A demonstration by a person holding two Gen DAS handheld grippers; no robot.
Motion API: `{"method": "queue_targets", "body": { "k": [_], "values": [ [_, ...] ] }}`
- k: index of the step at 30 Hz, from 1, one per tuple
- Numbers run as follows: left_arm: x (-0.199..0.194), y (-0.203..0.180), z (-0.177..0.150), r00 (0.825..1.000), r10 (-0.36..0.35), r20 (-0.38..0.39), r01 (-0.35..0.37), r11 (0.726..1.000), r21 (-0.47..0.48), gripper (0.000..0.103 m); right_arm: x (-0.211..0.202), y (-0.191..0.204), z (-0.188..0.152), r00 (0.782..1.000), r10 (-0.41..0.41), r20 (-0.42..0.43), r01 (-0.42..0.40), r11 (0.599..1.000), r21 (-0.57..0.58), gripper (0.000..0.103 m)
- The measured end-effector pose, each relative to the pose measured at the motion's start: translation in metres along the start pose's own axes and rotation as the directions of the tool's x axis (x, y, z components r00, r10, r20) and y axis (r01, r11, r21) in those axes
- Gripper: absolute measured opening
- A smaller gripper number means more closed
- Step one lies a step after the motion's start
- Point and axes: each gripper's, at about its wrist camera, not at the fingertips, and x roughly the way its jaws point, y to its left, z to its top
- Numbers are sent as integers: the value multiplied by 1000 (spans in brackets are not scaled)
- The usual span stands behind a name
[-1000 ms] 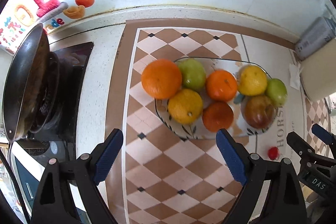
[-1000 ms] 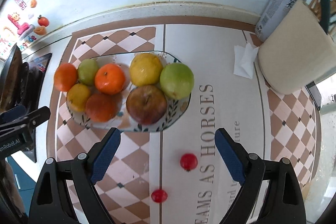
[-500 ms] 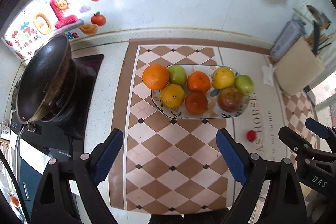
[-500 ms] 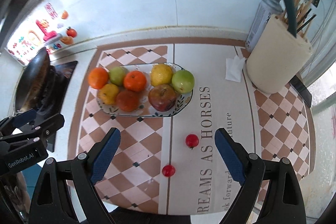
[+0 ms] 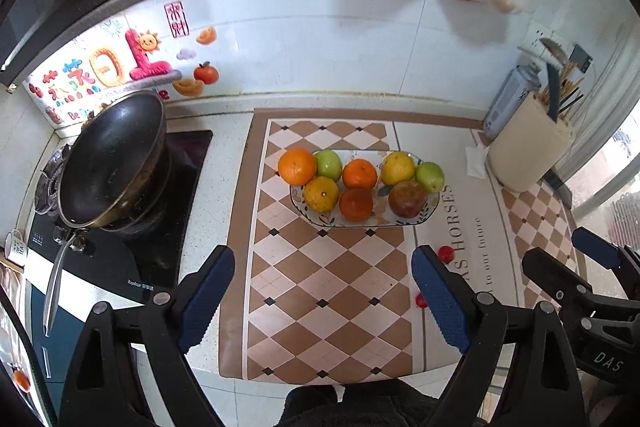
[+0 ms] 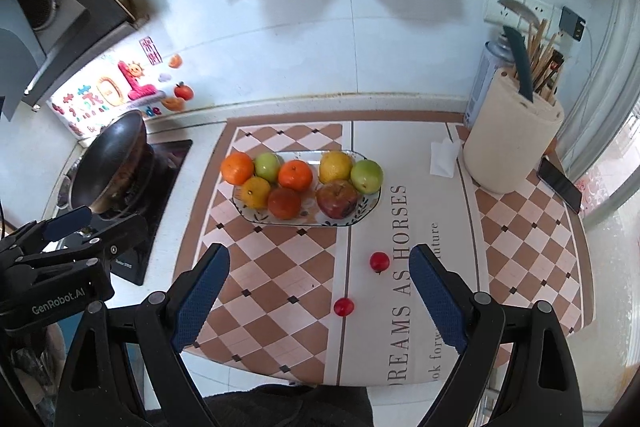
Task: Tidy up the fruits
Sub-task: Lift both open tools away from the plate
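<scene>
Both grippers have pulled up and back from the oval patterned fruit plate [image 6: 362, 213], so far more of the kitchen shows than a second ago. Left gripper [image 5: 322, 297] and right gripper [image 6: 318, 293] hang wide with nothing between the jaws. Seven oranges, green apples and a red apple sit on the plate at the mat's middle, while two small red cherry-like fruits [image 6: 379, 261] lie loose nearer, right of centre, likely the next things to gather. A brown-and-cream checked mat [image 6: 280, 287] covers the white counter; a black wok [image 5: 112, 159] sits at left, a cream utensil holder [image 6: 510, 147] far right.
</scene>
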Motion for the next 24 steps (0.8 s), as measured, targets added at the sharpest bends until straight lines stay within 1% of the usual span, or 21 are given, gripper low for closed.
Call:
{"method": "queue_targets", "body": {
  "k": [6, 9, 17, 24],
  "values": [
    [-22, -1, -9, 1000, -22, 14, 22, 1000, 3, 91, -32, 4, -3, 999, 5, 42, -5, 1000, -2, 93],
    [-31, -3, -13, 999, -18, 28, 18, 1000, 7, 91, -42, 5, -6, 999, 0, 53, 0, 1000, -2, 93],
    [-43, -1, -15, 999, -8, 54, 8, 1000, 0, 91, -44, 1, -10, 999, 13, 46, -13, 1000, 13, 93],
    [-37, -4, -14, 999, -6, 41, 6, 1000, -5, 91, -36, -11, -9, 998, 43, 38, -45, 998, 43, 93]
  ]
}}
